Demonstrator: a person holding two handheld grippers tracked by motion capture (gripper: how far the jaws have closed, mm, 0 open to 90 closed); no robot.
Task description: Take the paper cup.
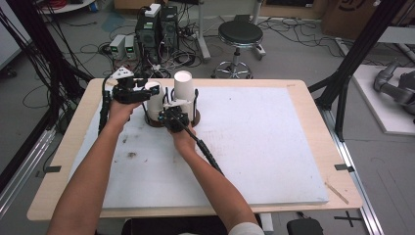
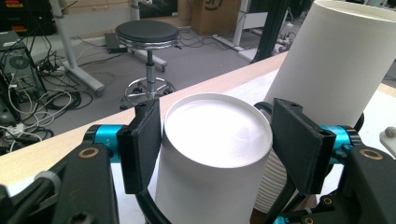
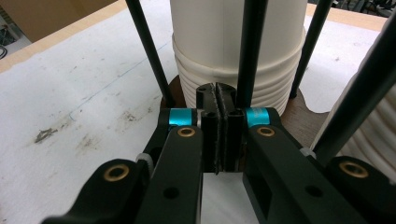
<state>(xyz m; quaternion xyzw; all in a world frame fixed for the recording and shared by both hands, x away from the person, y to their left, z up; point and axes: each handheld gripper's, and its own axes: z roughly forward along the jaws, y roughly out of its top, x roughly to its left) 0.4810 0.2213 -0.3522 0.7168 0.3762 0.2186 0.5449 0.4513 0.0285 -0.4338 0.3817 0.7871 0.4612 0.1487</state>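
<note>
Left gripper (image 2: pixel 217 149) clamping the top paper cup (image 2: pixel 215 154)

Its pads are pressing the cup at centre frame; the right gripper (image 3: pixel 218 130), jaws fully closed and empty, is sitting against the holder's base (image 3: pixel 299 109).

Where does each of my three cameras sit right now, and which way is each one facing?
High view: above the person's side, facing forward and down on the table; both forearms, left gripper and right gripper show.
Left gripper view: rides the left gripper, facing along its jaws, closed on the top cup.
Right gripper view: rides the right gripper, jaws shut, facing the cup stack in its black-rod holder.
All share the white cups.
</note>
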